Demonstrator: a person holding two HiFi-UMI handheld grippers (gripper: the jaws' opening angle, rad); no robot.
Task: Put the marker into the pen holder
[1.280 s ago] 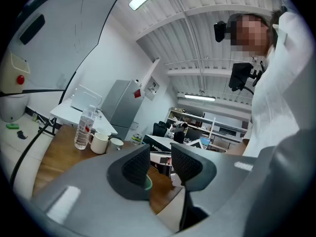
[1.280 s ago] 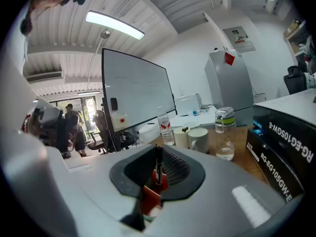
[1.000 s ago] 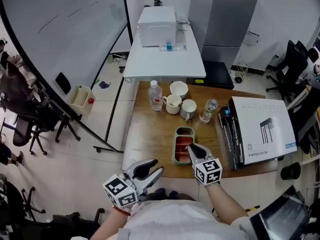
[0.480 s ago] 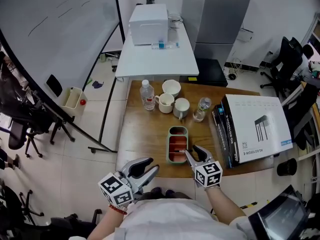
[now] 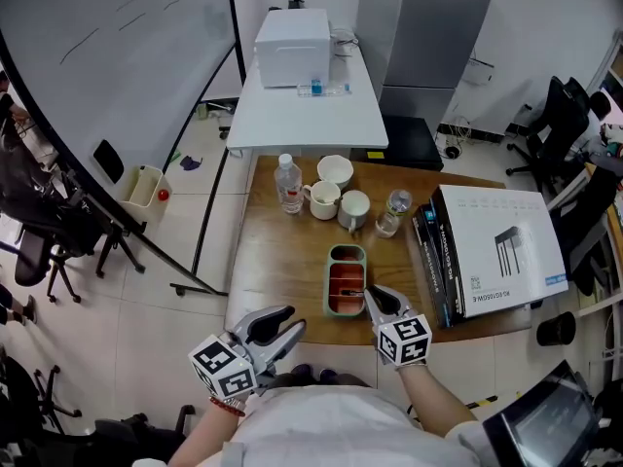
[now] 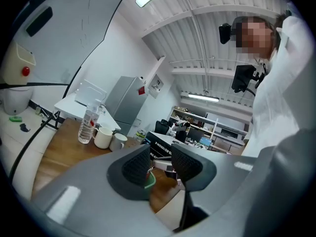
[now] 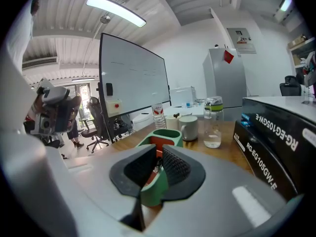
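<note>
A green tray [image 5: 332, 281] with a red inside lies near the front edge of the wooden table [image 5: 282, 261]. My right gripper [image 5: 370, 296] is at the tray's near right corner. Its jaws are closed on a thin dark marker [image 5: 352, 290] that lies across the tray. In the right gripper view the marker [image 7: 157, 165] shows as a dark sliver between the pads of the right gripper [image 7: 158, 171], above the tray's green rim [image 7: 154, 187]. My left gripper [image 5: 284, 327] hangs open and empty off the table's front edge. The left gripper [image 6: 159, 164] holds nothing in its own view either.
Behind the tray stand a water bottle [image 5: 288, 183], two white mugs [image 5: 323, 200], a bowl-like cup [image 5: 334, 170] and a glass jar [image 5: 391, 212]. A large white box [image 5: 496, 251] over dark boxes fills the table's right. A white table [image 5: 307, 115] stands beyond.
Half a second ago the right gripper's jaws stood apart by the tray's near end; now they are closed there. The left gripper has stayed open in place.
</note>
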